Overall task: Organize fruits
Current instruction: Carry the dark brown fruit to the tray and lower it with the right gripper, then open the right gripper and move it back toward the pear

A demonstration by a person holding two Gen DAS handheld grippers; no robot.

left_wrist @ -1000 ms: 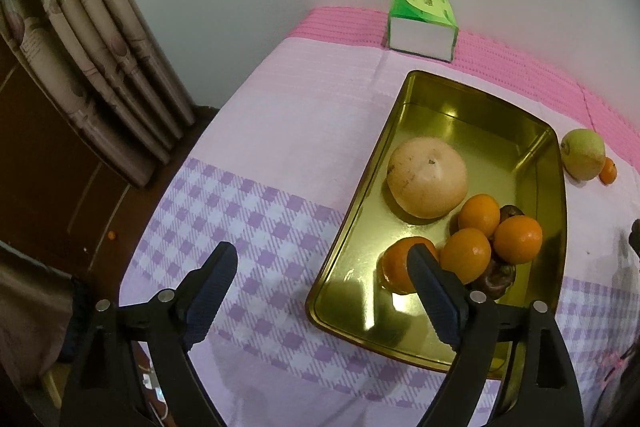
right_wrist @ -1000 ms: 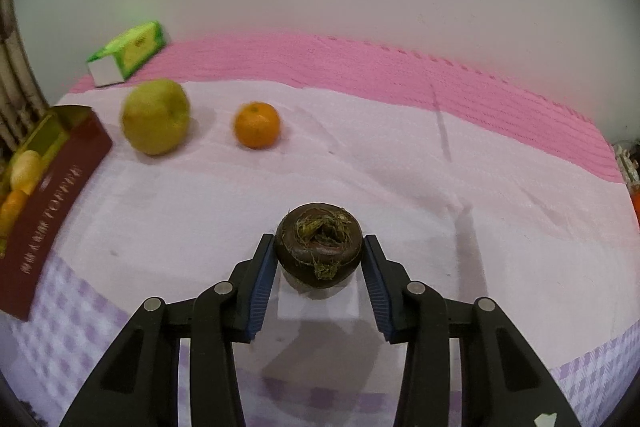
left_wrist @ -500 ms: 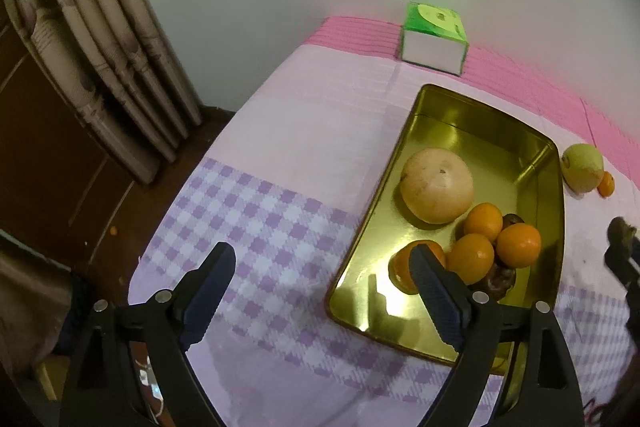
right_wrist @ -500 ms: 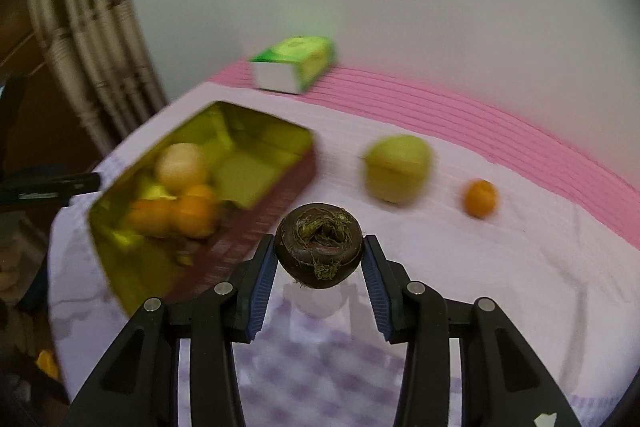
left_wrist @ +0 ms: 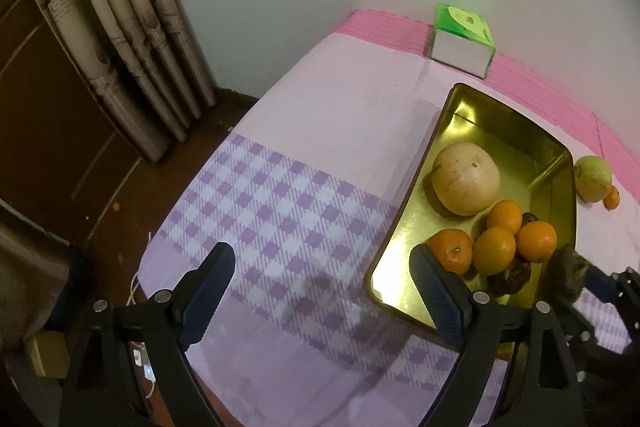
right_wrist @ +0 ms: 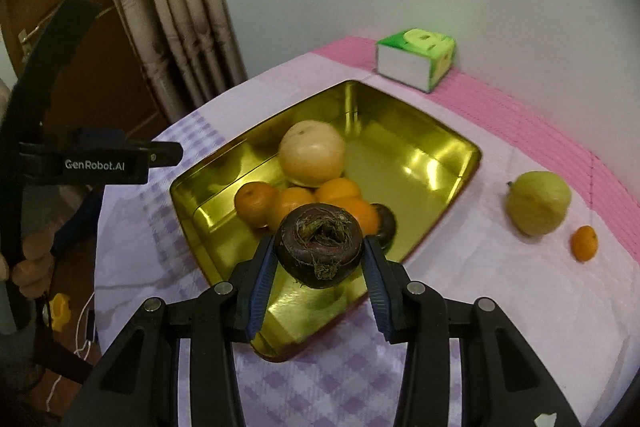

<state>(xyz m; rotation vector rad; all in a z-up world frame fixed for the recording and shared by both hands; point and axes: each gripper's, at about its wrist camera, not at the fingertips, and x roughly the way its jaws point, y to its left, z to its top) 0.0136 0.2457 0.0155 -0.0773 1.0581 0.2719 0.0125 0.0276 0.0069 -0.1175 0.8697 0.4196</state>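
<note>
The right claw (right_wrist: 319, 263) clamps a round, dark, rough-skinned fruit (right_wrist: 319, 246) above the shiny gold metal tray's (right_wrist: 436, 137) near edge. The left claw (left_wrist: 320, 287) gapes empty over the checked bench cloth (left_wrist: 280, 195).

A home room: curtains (left_wrist: 120, 39), clothed table (left_wrist: 320, 155), tissue box (left_wrist: 462, 41).

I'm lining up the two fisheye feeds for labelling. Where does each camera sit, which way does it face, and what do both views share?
Left wrist: on the left gripper, above the table's near corner, looking down at checked cloth and gold tray; its open fingers show.
Right wrist: on the right gripper, over the tray's near end, facing the wall; its fingers clamp a dark round fruit; the other gripper shows at left.
Shared: tray, oranges, pale melon-like fruit, green pear, tissue box.
</note>
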